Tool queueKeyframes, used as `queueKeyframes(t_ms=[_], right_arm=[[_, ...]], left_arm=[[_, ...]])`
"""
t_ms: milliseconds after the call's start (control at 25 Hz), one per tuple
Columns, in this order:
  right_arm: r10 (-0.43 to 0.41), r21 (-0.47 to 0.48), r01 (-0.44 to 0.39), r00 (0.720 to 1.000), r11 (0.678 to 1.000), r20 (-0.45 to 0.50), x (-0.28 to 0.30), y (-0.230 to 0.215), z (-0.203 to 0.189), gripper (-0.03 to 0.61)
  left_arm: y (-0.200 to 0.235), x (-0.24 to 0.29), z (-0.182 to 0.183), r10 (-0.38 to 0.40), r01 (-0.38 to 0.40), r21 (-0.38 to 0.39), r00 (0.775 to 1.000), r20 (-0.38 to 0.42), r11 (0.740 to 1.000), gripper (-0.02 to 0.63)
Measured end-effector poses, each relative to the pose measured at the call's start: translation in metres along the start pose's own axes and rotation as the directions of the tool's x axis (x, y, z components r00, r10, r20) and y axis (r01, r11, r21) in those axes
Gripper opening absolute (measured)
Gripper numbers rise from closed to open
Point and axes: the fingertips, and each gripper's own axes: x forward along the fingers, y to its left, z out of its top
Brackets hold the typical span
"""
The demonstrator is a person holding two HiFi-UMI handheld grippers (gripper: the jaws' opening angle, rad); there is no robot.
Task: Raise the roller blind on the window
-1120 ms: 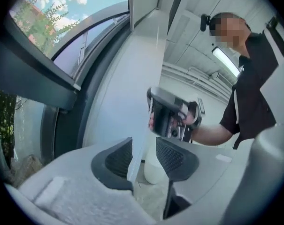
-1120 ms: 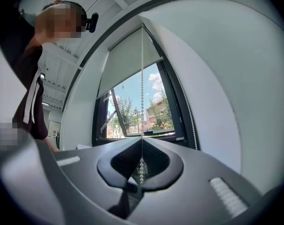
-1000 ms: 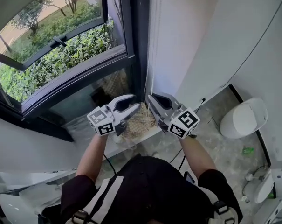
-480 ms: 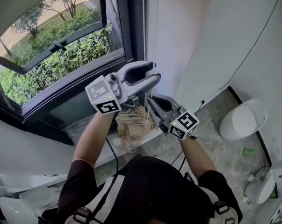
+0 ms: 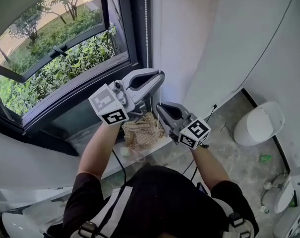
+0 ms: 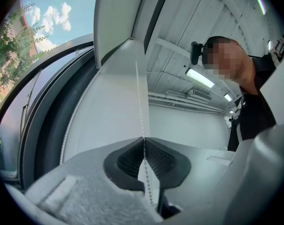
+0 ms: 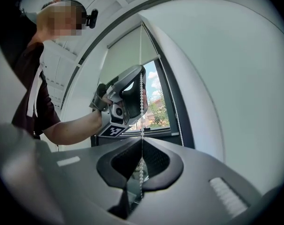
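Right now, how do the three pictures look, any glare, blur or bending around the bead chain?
Head view: sharp, with bright daylight on the greenery outside the window. Left gripper view: heavy fisheye bows the window frame, and the bead chain looks pale against the white surface behind it. Right gripper view: the same bowing, but the chain is crisp against the dark pads.

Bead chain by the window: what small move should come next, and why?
Probably open the right gripper, so the left gripper can pull down: the left's jaws have just closed on the bead chain higher up, and the right pinches it below.
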Motion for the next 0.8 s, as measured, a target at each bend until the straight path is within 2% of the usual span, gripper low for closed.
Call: queueKeyframes(t_ms=[120,240,320,400,480,520,640,800], right_arm=[[-0.012,0.021,0.013,0.997,1.000,-0.075,-0.004,-0.005,-0.032,0.009],[-0.028,0.044,0.037,0.982,0.998,-0.186,-0.012,-0.007,-0.074,0.009],[-0.031,0.063,0.049,0.965,0.997,-0.260,-0.015,-0.009,-0.101,0.009],[-0.014,0.084,0.039,0.958,0.996,-0.286,-0.016,-0.008,-0.112,0.011],[0.003,0.076,0.018,0.963,0.997,-0.269,-0.016,-0.003,-0.102,0.039],[0.007,0.063,0.008,0.970,0.998,-0.243,-0.016,0.000,-0.089,0.097],[0.012,-0.004,-0.012,0.993,1.000,-0.116,-0.012,0.007,-0.032,0.105],[0.026,-0.106,-0.021,0.999,0.994,0.046,-0.003,0.022,0.046,0.106]], left_arm=[[0.003,-0.007,-0.030,0.015,-0.016,-0.018,0.998,-0.068,1.000,0.008],[0.002,-0.022,-0.070,0.030,-0.039,-0.081,0.993,-0.111,0.996,0.006],[0.002,-0.033,-0.094,0.044,-0.060,-0.132,0.992,-0.119,0.989,0.006],[0.003,-0.041,-0.103,0.062,-0.079,-0.174,0.993,-0.101,0.982,0.006],[0.004,-0.045,-0.101,0.081,-0.095,-0.178,0.993,-0.089,0.979,0.006],[0.005,-0.045,-0.099,0.087,-0.101,-0.165,0.992,-0.095,0.981,0.006],[0.008,-0.048,-0.097,0.097,-0.112,-0.151,0.990,-0.100,0.982,0.006],[0.017,-0.062,-0.093,0.128,-0.133,-0.217,0.991,-0.040,0.967,0.006]])
